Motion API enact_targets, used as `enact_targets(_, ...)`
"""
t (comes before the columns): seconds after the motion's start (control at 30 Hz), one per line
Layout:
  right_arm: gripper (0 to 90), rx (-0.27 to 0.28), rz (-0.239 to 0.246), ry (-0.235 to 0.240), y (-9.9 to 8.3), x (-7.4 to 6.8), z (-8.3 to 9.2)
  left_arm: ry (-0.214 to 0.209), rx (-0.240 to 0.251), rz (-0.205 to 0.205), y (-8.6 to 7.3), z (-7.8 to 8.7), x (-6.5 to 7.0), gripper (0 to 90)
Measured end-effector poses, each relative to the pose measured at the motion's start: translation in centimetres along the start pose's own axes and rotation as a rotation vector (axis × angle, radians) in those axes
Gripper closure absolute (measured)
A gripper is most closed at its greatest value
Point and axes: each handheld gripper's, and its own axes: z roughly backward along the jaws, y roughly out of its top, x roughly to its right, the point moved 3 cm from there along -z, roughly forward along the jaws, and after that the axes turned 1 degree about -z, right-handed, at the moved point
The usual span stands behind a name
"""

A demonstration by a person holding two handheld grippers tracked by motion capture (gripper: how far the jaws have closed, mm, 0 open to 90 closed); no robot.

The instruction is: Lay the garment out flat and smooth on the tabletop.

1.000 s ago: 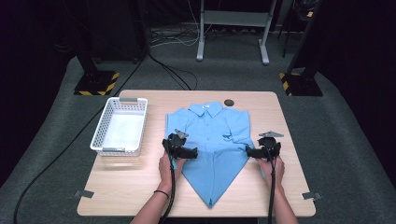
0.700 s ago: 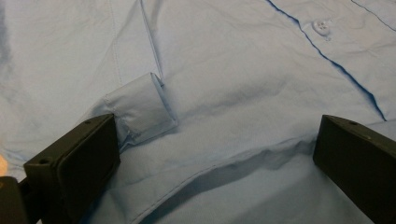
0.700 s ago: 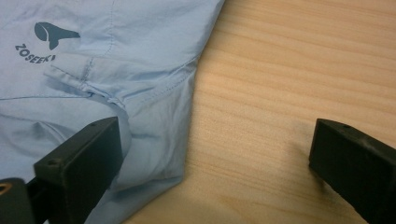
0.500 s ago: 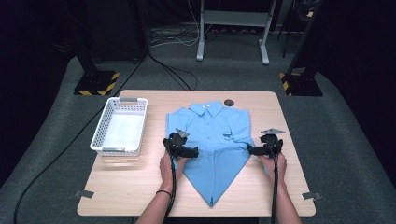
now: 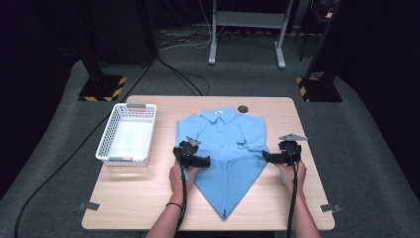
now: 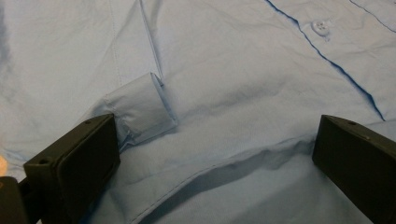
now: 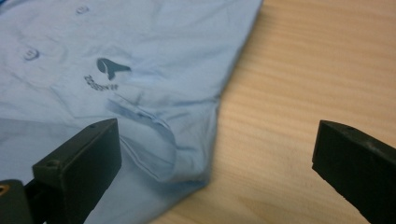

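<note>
Shirt [image 5: 225, 144] flat between both tools (jaws apart).

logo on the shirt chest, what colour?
Dark teal-grey logo on the light blue button-up shirt; right gripper view shows it best.

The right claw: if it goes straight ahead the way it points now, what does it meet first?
Probably the folded side edge of the blue shirt. The right claw points toward it with jaws open over bare table; its height is unclear.
</note>
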Motion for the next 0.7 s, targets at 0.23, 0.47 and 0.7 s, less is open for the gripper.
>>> enact_targets(0.23, 0.0, -0.043, 0.070, 0.029, 2.7, -2.8, -1.6, 0.000, 0.000, 0.000, 0.0, 0.0, 0.0, 0.4)
enact_targets(0.47, 0.0, -0.109, 0.078, 0.042, 4.0, -4.3, -4.4, 0.000, 0.000, -0.001, 0.0, 0.0, 0.0, 0.5)
enact_targets(0.7, 2.6, -0.162, 0.082, 0.043, 4.0, -5.4, -6.6, 0.000, 0.000, -0.001, 0.0, 0.0, 0.0, 0.5)
